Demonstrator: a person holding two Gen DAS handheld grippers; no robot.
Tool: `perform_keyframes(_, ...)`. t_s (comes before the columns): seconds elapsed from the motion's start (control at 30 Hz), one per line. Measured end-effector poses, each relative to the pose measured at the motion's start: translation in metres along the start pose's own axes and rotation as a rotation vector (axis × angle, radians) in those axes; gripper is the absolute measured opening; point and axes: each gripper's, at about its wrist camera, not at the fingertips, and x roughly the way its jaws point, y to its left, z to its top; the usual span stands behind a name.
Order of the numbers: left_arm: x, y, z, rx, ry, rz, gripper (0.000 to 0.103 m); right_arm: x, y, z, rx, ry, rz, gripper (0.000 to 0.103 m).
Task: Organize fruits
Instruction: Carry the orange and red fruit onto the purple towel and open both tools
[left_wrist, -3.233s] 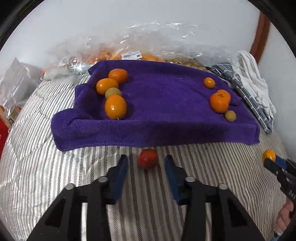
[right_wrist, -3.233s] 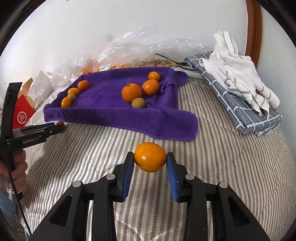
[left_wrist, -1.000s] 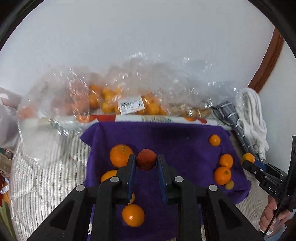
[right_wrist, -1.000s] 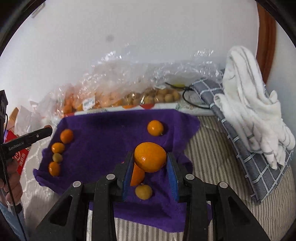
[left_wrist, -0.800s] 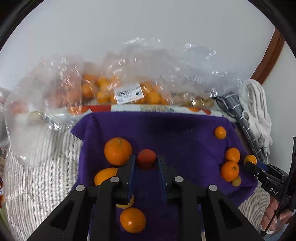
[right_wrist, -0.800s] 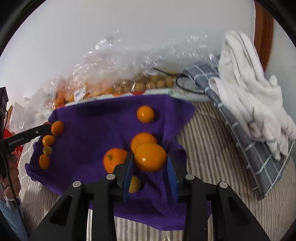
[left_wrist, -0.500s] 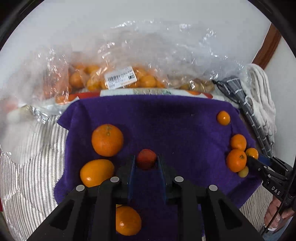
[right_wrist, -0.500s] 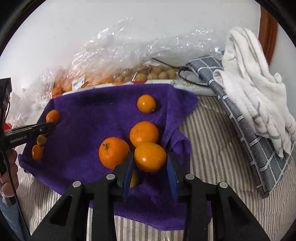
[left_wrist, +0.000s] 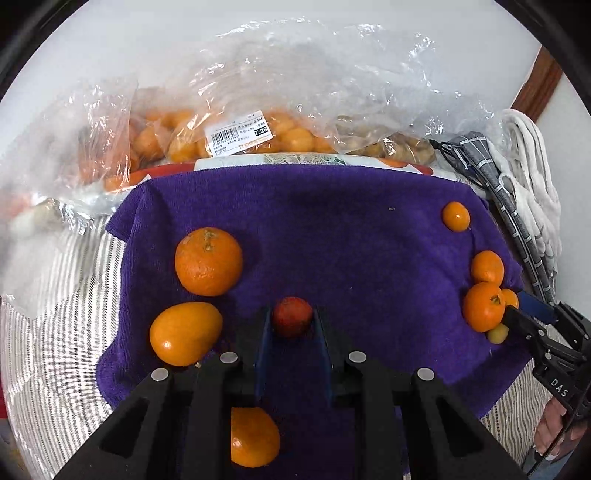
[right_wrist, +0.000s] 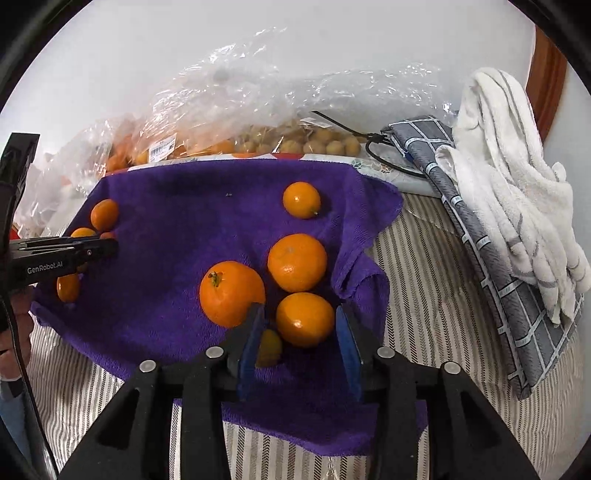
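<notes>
Left wrist view: the left gripper (left_wrist: 291, 325) is clenched on a small red round fruit (left_wrist: 292, 316), its blue pads pressed against both sides, above the purple terry towel (left_wrist: 332, 229). On the towel at ten o'clock from that fruit sits a large dimpled orange with a stem scar (left_wrist: 208, 261); at nine o'clock lies a smooth oval orange fruit (left_wrist: 185, 333), and at seven o'clock, partly behind the gripper's black frame, another round orange (left_wrist: 255, 436). At three o'clock, near the towel's right edge, three oranges and a small yellow-green fruit (left_wrist: 497, 334) cluster together, with the right gripper (left_wrist: 517, 312) reaching in beside them. A lone small orange (left_wrist: 456, 216) lies at one o'clock. Clear plastic bags of oranges with a price label (left_wrist: 240, 136) are at twelve o'clock, behind the towel.

In the right wrist view the right gripper (right_wrist: 299, 325) is released: its jaws stand apart with a gap on each side of the smooth round orange (right_wrist: 305, 319) between them, which rests on the towel (right_wrist: 177, 221). It lies just beside a stemmed orange (right_wrist: 232, 294) at ten o'clock and another orange (right_wrist: 297, 262) at twelve o'clock. A small yellowish fruit (right_wrist: 269, 348) peeks out behind the left pad. A white striped towel (right_wrist: 506, 177) and a grey checked cloth (right_wrist: 491, 258) lie at two o'clock on the striped bedcover (right_wrist: 417, 266).
</notes>
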Motion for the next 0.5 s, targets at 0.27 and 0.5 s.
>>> perform_keyframes(0.27,-0.037,-0.01,0.005,0.018,-0.077,0.035,0.045,-0.04,0.001,-0.004,0.025,-0.034,-0.025,0.045)
perform_keyframes(0.5,-0.096,-0.025,-0.011,0.024,-0.17,0.042,0.058,-0.092,0.0,-0.013,0.076,-0.06,-0.024,0.045)
